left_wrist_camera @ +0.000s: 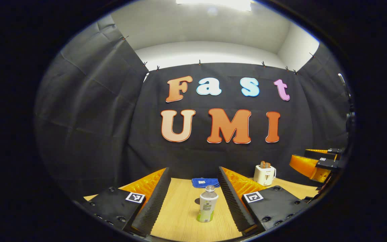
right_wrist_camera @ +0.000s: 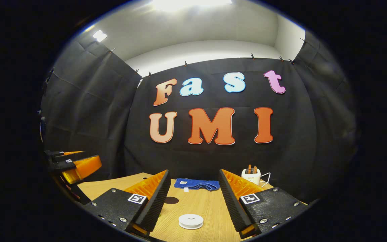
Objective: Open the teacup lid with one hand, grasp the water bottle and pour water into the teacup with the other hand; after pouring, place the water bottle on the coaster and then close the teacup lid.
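In the left gripper view, the left hand-held gripper (left_wrist_camera: 194,198) hangs above the light wooden counter (left_wrist_camera: 180,215) with its two ribbed fingers spread wide and nothing between them. A clear plastic water bottle with a green-and-white label (left_wrist_camera: 207,204) stands upright on the counter, framed in the gap between the fingers but apart from both. Just behind the bottle a small dark round coaster (left_wrist_camera: 198,201) lies flat, partly hidden by it. Farther back, a folded blue cloth (left_wrist_camera: 205,182) lies near the black wall, and a small white toaster with two slices in it (left_wrist_camera: 264,174) stands to the right. At the right edge of this view the right hand-held gripper (left_wrist_camera: 324,159) is in the air, well apart from the bottle.

In the right gripper view, the right hand-held gripper's fingers are likewise wide apart and hold nothing. Between them, low on the counter, sits the white round teacup lid (right_wrist_camera: 190,221), seen from above; the cup beneath it cannot be made out. The coaster lies a little behind and to its left, the cloth beyond that.
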Demonstrator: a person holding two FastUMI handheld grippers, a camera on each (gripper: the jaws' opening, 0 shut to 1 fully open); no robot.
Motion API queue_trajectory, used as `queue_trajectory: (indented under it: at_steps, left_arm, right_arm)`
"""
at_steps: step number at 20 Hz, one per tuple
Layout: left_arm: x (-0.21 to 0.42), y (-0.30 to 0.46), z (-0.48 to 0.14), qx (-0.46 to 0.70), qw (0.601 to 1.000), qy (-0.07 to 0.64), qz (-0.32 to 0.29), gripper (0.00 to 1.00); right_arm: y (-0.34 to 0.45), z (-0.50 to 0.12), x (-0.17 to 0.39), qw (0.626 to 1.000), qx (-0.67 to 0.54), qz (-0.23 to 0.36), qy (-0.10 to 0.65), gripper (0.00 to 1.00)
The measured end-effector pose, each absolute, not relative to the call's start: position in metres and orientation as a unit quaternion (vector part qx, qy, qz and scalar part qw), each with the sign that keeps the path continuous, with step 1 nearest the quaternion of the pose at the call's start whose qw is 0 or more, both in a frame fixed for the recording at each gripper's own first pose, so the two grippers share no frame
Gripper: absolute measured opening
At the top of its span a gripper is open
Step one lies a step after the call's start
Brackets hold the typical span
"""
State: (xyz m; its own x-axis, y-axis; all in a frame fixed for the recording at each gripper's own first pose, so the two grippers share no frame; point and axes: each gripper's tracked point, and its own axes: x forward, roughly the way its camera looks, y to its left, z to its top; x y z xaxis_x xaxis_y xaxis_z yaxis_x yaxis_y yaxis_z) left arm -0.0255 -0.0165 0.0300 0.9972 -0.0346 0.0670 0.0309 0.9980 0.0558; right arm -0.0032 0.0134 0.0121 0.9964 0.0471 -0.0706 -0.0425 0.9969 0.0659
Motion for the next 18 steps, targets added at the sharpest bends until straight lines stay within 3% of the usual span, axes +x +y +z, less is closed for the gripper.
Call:
queue_trajectory:
  at_steps: [6,18]
  left_arm:
    - [-0.018,-0.018,0.031,0.041,0.998,-0.037,-0.017,0.91]
    - [0.033,-0.035,0.0,0.047,0.998,-0.029,-0.037,0.91]
  right_arm:
    - [0.013,0.016,-0.007,0.999,0.022,0.031,0.022,0.86]
    - [0.003,-0.049,0.03,0.998,0.021,0.027,0.058,0.86]
